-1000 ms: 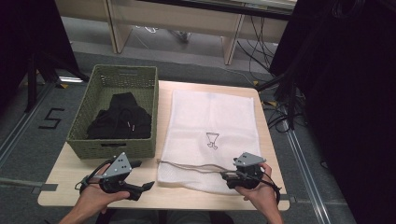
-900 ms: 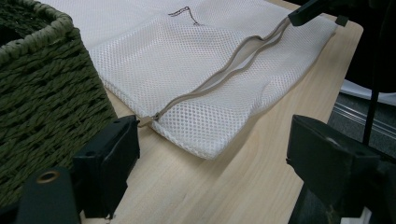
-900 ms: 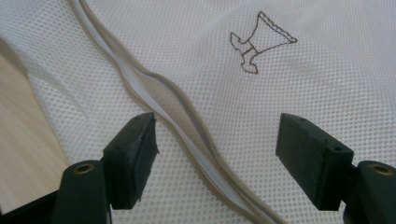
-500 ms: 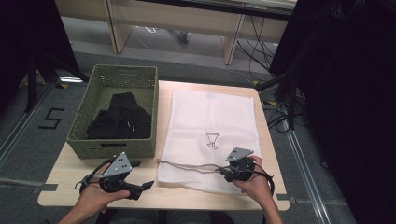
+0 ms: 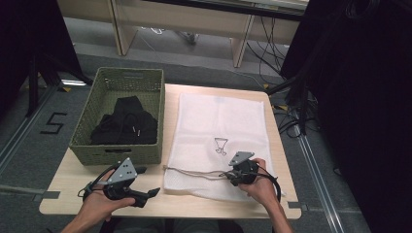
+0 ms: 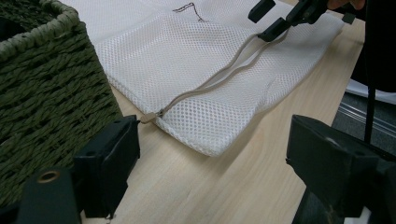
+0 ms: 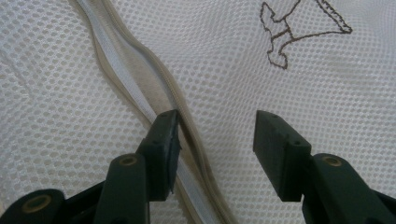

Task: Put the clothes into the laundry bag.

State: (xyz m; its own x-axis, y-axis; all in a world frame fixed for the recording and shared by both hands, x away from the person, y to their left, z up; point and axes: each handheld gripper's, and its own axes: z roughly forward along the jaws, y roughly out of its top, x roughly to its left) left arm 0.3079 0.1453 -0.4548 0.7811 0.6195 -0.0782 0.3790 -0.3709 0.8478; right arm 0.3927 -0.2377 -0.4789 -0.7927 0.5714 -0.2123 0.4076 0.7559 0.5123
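Mesh bag (image 5: 221, 141) lies flat on counter (image 5: 63, 189), right of basket (image 5: 119, 145). Right tool (image 7: 215, 135) open, empty, straddling zipper (image 7: 154, 107); pinch one zipper edge only. Left tool (image 6: 210, 158) wide open, empty

We read a black "5" (image 5: 53, 123) marked on the grey floor (image 5: 29, 160), left of the table; we find no other text

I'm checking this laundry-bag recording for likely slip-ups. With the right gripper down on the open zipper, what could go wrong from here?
1. The right gripper has its jaws open over the zipper; closing could pinch only one thin edge, or catch both mesh layers.
2. The left gripper hangs open off the mesh bag, so a pull may drag the unpinned bag.
3. The basket sits close beside the bag's corner, crowding the left gripper.
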